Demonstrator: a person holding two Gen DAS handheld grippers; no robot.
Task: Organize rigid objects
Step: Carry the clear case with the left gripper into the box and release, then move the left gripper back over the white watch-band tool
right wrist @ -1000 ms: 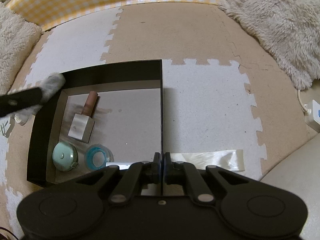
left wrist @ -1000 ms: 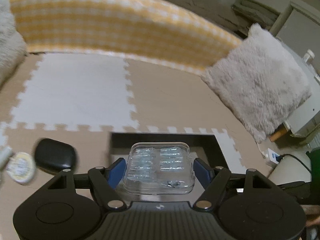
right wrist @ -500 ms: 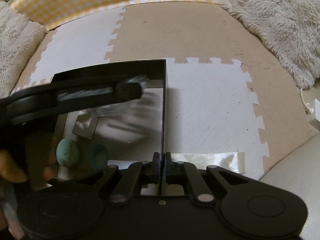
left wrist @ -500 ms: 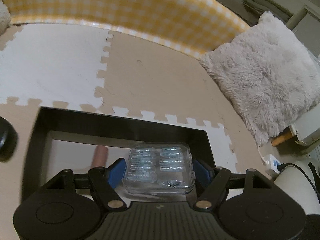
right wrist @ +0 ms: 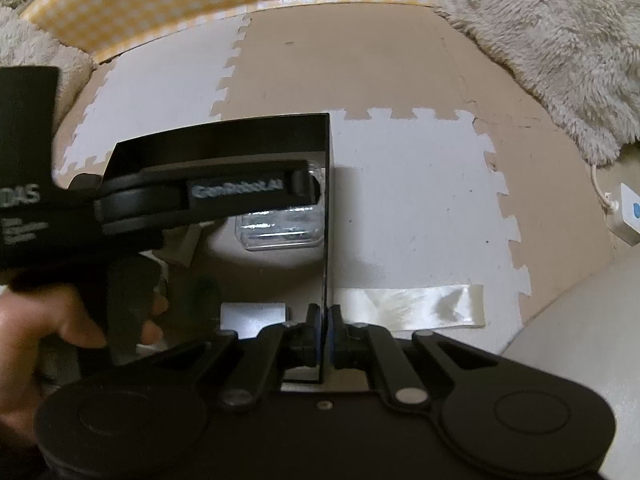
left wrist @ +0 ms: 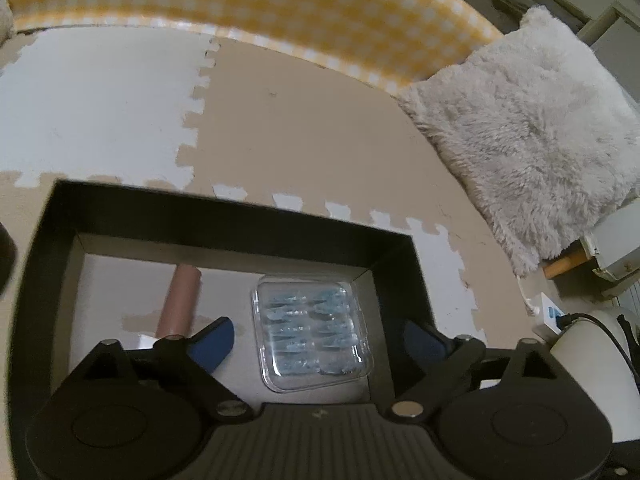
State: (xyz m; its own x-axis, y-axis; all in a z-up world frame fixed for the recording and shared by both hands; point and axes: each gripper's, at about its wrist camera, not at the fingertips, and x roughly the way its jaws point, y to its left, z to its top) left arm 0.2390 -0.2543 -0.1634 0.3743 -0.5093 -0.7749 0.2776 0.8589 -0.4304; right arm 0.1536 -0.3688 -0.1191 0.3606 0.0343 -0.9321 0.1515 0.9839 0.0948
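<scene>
Against the right wall of the black box (left wrist: 224, 216), near its far right corner, the clear plastic case (left wrist: 314, 330) is now seen lying flat on the grey floor; half a second ago it was clamped between the blue pads of the left gripper (left wrist: 316, 338). Those jaws are now spread wide, one to each side of the case and clear of it. The case is a rounded-corner rectangle of glossy transparent plastic (pale blue pieces are seen in rows inside). A matte pink cylinder (left wrist: 180, 304) is seen to its left. The right gripper (right wrist: 324, 330) is pinched on the thin right wall of the box at its near end. Interlocking foam mat tiles (right wrist: 408, 184), beige and white, are seen beneath the box.
</scene>
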